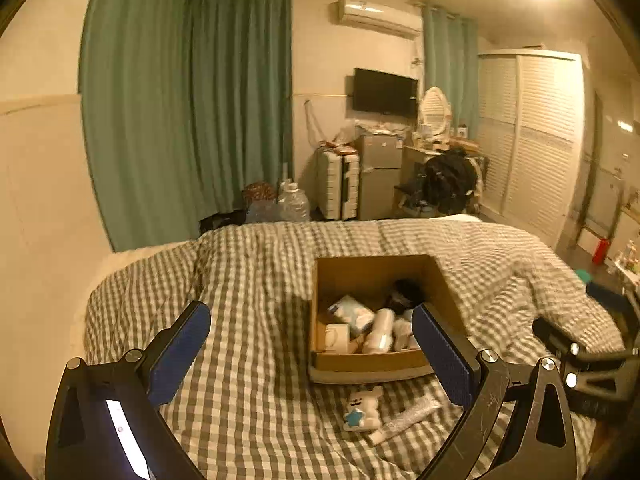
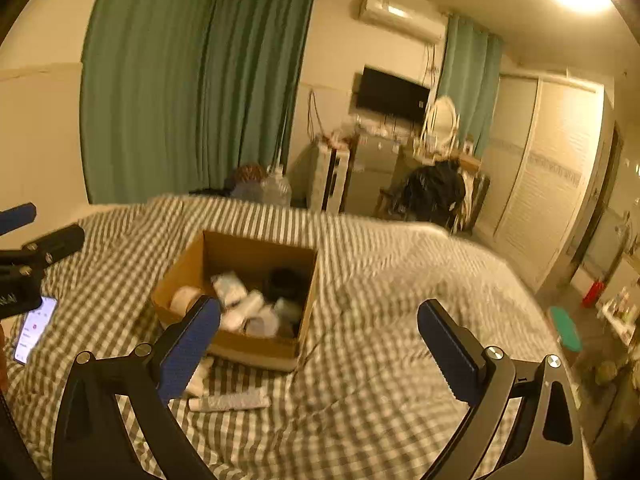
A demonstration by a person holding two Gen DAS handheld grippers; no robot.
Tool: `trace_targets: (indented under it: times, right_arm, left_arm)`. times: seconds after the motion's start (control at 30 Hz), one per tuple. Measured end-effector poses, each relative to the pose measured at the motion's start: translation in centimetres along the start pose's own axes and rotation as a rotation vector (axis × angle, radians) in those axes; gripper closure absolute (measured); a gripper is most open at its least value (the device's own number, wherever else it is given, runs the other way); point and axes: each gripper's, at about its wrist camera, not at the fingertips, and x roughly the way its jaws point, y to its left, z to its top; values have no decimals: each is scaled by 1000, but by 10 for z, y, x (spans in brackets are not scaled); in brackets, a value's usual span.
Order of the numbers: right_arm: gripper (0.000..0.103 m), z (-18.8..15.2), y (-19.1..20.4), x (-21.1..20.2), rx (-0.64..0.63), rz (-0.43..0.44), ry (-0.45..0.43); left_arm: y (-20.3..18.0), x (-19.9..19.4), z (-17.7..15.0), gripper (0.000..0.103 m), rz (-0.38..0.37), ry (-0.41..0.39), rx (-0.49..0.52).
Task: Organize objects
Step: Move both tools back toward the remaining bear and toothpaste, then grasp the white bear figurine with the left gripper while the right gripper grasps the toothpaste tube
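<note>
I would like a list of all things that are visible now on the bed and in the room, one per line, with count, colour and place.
cardboard box: one, brown, open, on the bed
items in the box: several, mostly white, one dark; kinds unclear
bear-shaped soft item: one, white with a blue star, on the cover in front of the box
tube: one, white, lying beside the bear-shaped item
bed cover: one, grey and white check
phone: one, screen lit, fixed under the left tool
curtains: green, back wall
television: one, black, on the wall
air conditioner: one, white, high on the wall
wardrobe: one, white, at the right
left tool: black with blue pads, open, empty
right tool: same, open, empty
</note>
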Motion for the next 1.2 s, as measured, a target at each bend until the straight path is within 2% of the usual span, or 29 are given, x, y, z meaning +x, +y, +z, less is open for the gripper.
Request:
trace_targets:
  times: [0.1, 0.23, 0.53, 0.7, 0.8, 0.9, 1.0, 1.03, 1.07, 1.1, 1.2]
  right_arm:
    - [3, -16, 3, 24, 43, 44, 54]
    - [3, -34, 8, 49, 67, 41, 99]
    - [4, -80, 11, 96, 115, 59, 216]
    - [4, -90, 3, 109, 123, 32, 235]
    - [4, -95, -6, 116, 157, 37, 251]
    - [4, -98, -11, 123, 182, 50, 274]
    - [4, -103, -14, 130, 205, 60, 299]
    - [4, -104, -14, 131, 207, 60, 304]
    - [4, -104, -14, 132, 208, 60, 308]
    - [4, -105, -13, 134, 208, 61, 312]
    - [4, -106, -10, 135, 196, 59, 317]
  left_arm:
    - [0, 16, -14, 0, 21, 27, -13]
    - [-6, 42, -35, 0, 17, 82, -15]
    - [-31, 95, -89, 0, 33, 209, 78]
    - [-44, 121, -115, 0, -16, 293, 96]
    - [-55, 140, -129, 0, -68, 354, 116]
    - [-63, 159, -139, 2, -87, 420, 122]
    - [-63, 177, -146, 19, -96, 484, 91]
    - [-64, 181, -148, 34, -108, 503, 83]
    - [-64, 185, -151, 54, -123, 526, 76]
    - [-65, 188, -155, 55, -140, 549, 73]
    - [-67, 181, -156, 55, -138, 533, 85]
